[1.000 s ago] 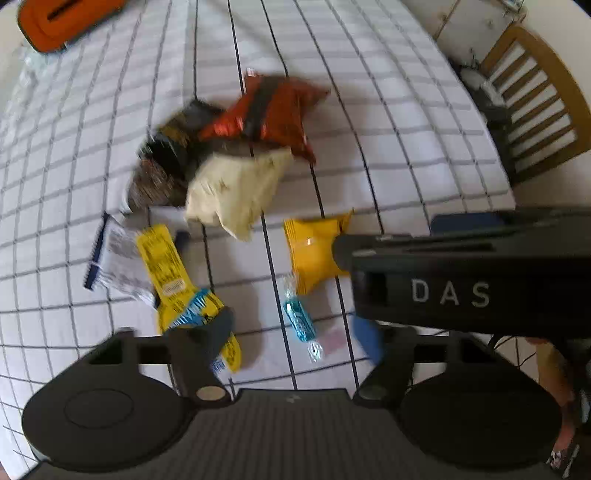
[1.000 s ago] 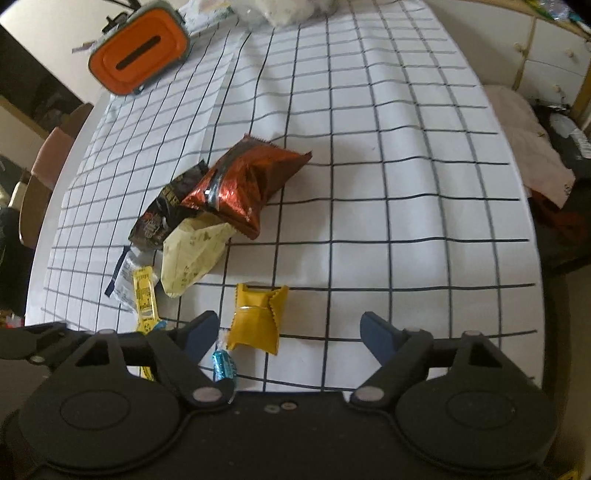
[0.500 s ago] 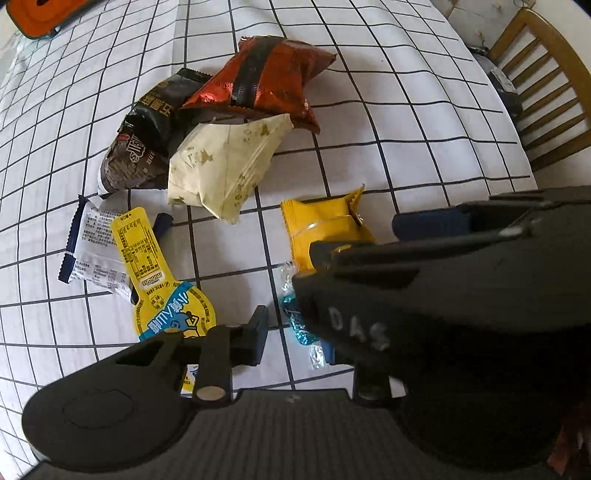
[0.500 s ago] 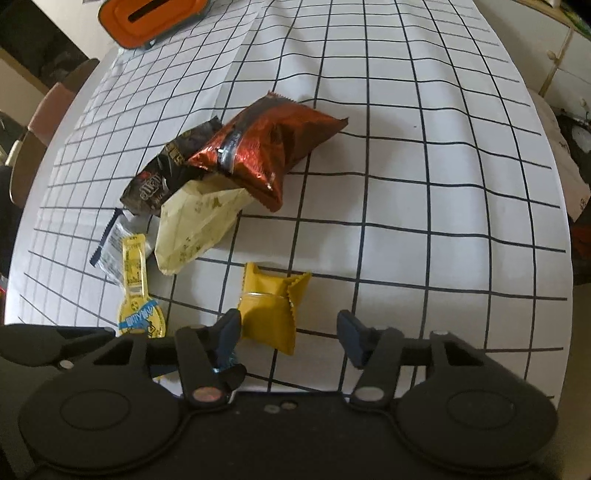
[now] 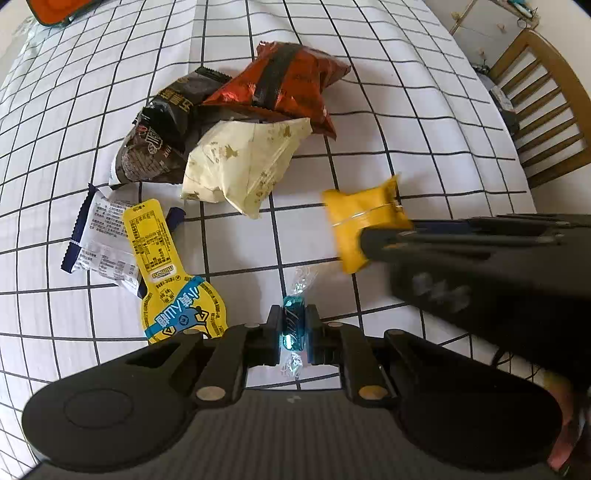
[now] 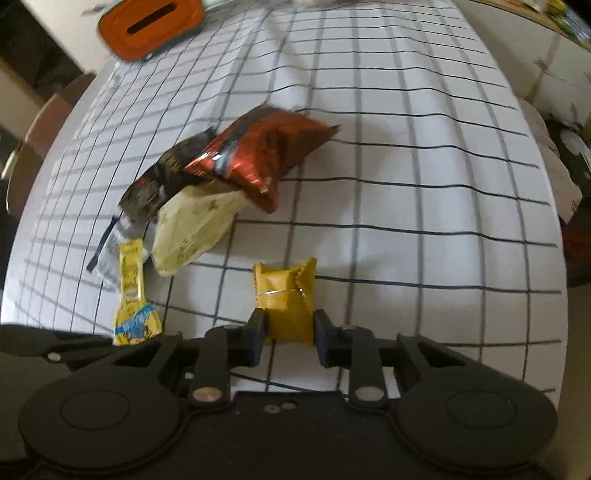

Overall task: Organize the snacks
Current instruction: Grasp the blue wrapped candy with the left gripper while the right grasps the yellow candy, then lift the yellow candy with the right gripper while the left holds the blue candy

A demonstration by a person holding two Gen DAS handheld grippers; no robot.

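Observation:
My left gripper (image 5: 294,329) is shut on a small blue wrapped candy (image 5: 294,314), its twisted ends sticking out past the pads. My right gripper (image 6: 288,325) has its jaws closing, and the pads press both sides of a yellow packet (image 6: 284,291). The left wrist view shows that yellow packet (image 5: 358,221) blurred at the tip of the right gripper's black body. Loose snacks lie in a heap to the left: a red bag (image 5: 280,85), a dark bag (image 5: 159,133), a cream bag (image 5: 243,162), a white packet (image 5: 99,236) and a yellow-blue sachet (image 5: 166,273).
A white cloth with a black grid (image 5: 406,129) covers the table. An orange lidded box (image 6: 151,22) sits at the far left corner. A wooden chair (image 5: 546,99) stands past the right edge. Bare cloth stretches to the right of the snacks.
Both grippers went from open to shut: the left on the blue candy, the right on the yellow packet. The yellow packet has shifted right in the left wrist view.

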